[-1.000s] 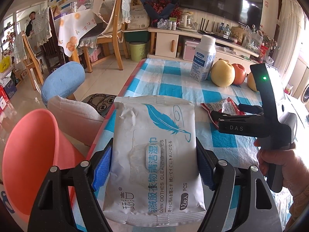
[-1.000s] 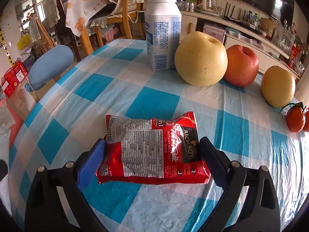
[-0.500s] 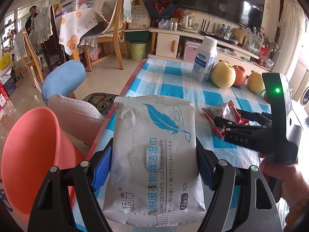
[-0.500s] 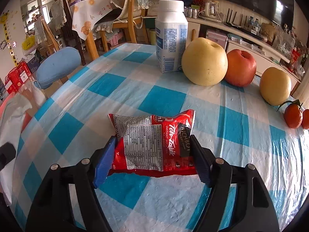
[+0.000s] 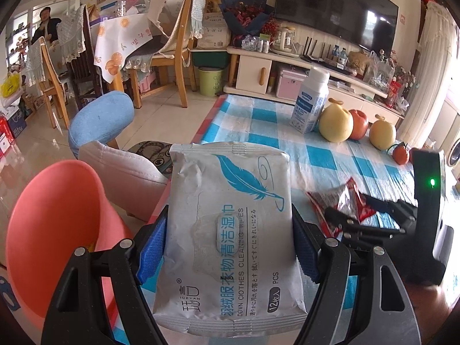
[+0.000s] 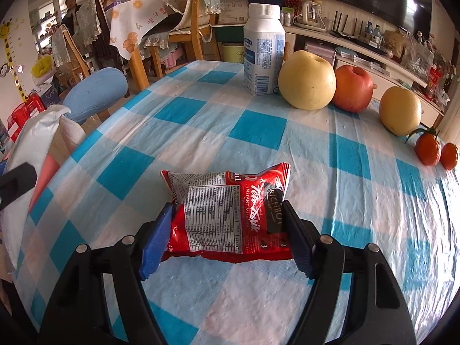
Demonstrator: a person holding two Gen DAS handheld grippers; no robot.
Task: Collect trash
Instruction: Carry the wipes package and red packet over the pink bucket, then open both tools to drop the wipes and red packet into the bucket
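My left gripper (image 5: pixel 228 247) is shut on a white wet-wipes packet (image 5: pixel 230 230) with a blue feather print, held above the table's left edge. A salmon-pink bin (image 5: pixel 54 230) stands open below and to the left of it. In the right wrist view my right gripper (image 6: pixel 227 235) is shut on a red snack wrapper (image 6: pixel 230 212), lifted just off the blue-and-white checked tablecloth (image 6: pixel 258 126). From the left wrist view the right gripper (image 5: pixel 371 215) shows at the right with the crumpled red wrapper (image 5: pixel 345 204) in its jaws.
At the table's far side stand a white bottle (image 6: pixel 264 49), two yellow pears (image 6: pixel 307 83), a red apple (image 6: pixel 354 87) and two tangerines (image 6: pixel 428 149). A blue stool (image 5: pixel 100 120) and a cushioned seat (image 5: pixel 126 181) sit left of the table. A person (image 5: pixel 46 28) stands far back.
The right gripper's jaws closed on the red wrapper, crumpling it, and raised it off the cloth, drawing back toward the left gripper. The left gripper kept its hold on the wipes packet.
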